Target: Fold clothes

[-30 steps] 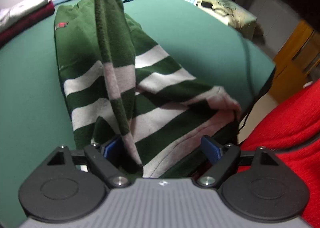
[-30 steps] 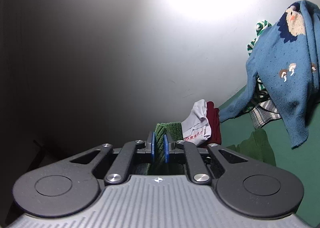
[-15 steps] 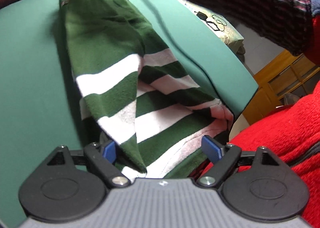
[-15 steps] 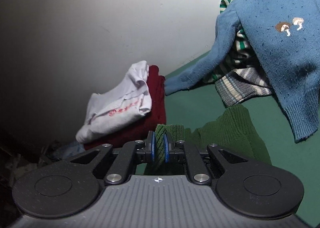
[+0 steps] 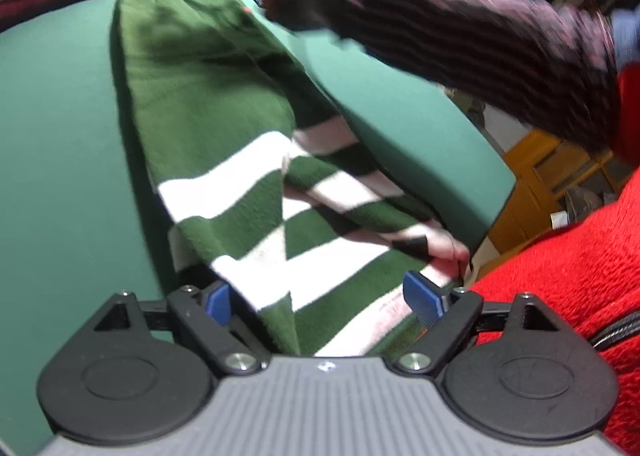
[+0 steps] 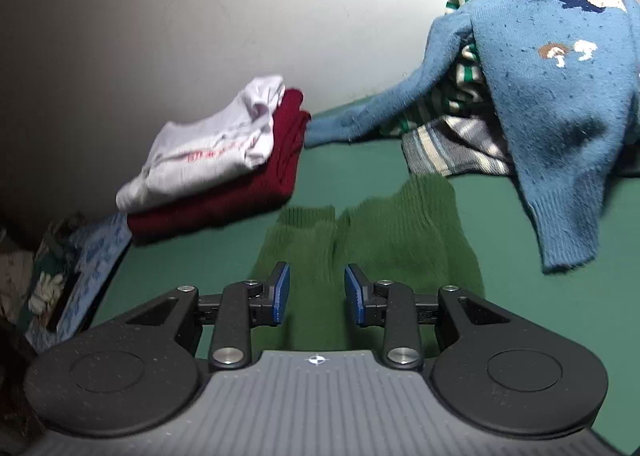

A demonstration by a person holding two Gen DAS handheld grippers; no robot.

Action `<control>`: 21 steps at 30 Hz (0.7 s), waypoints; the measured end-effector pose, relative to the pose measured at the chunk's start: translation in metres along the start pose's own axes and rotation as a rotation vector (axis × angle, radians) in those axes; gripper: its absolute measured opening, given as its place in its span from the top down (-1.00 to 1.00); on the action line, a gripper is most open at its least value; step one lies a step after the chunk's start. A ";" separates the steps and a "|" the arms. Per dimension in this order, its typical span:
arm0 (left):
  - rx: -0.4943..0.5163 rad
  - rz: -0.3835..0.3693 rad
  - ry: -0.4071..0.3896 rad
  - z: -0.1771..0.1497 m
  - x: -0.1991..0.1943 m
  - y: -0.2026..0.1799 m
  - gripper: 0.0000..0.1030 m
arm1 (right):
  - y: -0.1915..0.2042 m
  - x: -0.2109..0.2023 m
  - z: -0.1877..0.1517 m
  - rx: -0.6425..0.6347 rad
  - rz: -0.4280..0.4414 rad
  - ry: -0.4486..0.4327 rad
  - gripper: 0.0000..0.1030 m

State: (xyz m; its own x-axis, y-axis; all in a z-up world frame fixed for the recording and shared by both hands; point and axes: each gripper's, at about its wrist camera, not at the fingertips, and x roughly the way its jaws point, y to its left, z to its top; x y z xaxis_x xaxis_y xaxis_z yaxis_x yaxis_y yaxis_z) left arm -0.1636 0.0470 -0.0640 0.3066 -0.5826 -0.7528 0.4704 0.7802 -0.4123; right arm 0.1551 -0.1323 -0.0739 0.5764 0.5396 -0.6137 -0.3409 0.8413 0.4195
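The green striped sweater (image 5: 224, 128) lies lengthwise on the green surface (image 5: 60, 144), one side folded over, from the near edge to the far end by the folded stack (image 6: 216, 160). Left gripper (image 5: 324, 298) and right gripper (image 6: 312, 292) both spread wide, holding nothing. Judged soft, thick knit w/ some weight, limp, not slippery; best pinched at ribbed hem or shoulder corners.

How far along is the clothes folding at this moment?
Done: a white garment lies folded on a folded dark red one. In hand: the green striped sweater lies lengthwise on the green table, one side folded over; the right gripper is open above its cuffs, the left gripper open at its hem. Left: finishing this sweater, then the blue sweater pile.
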 end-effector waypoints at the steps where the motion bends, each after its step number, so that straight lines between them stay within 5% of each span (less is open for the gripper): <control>1: -0.009 -0.002 -0.013 0.000 -0.002 0.002 -0.66 | 0.000 -0.008 -0.009 -0.023 0.002 0.035 0.36; 6: -0.045 -0.018 -0.026 0.000 -0.001 0.005 -0.66 | -0.006 -0.053 -0.069 -0.009 0.108 0.158 0.32; 9: -0.041 -0.021 -0.020 0.001 0.001 0.001 -0.64 | -0.006 -0.075 -0.093 0.014 0.149 0.159 0.32; 10: -0.040 -0.022 -0.017 0.001 0.002 -0.001 -0.61 | -0.006 -0.079 -0.098 0.024 0.152 0.161 0.50; 11: -0.038 -0.023 -0.015 0.002 0.002 -0.002 -0.56 | -0.006 -0.082 -0.102 0.031 0.153 0.167 0.86; 13: -0.035 -0.025 -0.011 0.003 0.004 -0.005 -0.33 | -0.007 -0.084 -0.104 0.041 0.163 0.161 0.91; 21: -0.072 0.016 0.002 -0.010 0.009 0.001 -0.44 | -0.013 -0.091 -0.102 0.007 0.147 0.163 0.92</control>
State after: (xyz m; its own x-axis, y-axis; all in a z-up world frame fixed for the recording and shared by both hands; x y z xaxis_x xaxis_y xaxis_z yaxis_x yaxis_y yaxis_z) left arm -0.1686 0.0443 -0.0762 0.3121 -0.5693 -0.7605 0.4049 0.8039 -0.4357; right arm 0.0318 -0.1892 -0.0916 0.3932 0.6550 -0.6452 -0.4071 0.7533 0.5166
